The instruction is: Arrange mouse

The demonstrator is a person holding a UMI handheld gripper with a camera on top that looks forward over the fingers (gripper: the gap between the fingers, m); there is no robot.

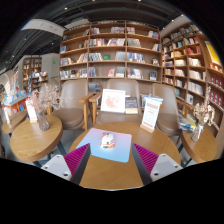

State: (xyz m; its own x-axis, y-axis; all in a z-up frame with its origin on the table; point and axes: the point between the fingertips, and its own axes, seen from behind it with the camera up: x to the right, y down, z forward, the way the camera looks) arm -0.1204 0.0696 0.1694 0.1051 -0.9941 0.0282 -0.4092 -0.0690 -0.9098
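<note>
bookshelves (110, 50) — wooden table (108, 172); chairs (70, 108)

One wide-angle camera on the claw, looking forward over a worktop.

The single view rides just behind the claw (111, 160), whose two fingers show at its lower part, and faces level across the wooden worktop (112, 172) toward the bookshelves (110, 52). The worktop lies close beneath the lens, the bookshelves stand far beyond it, and no second view shares the scene.
</note>
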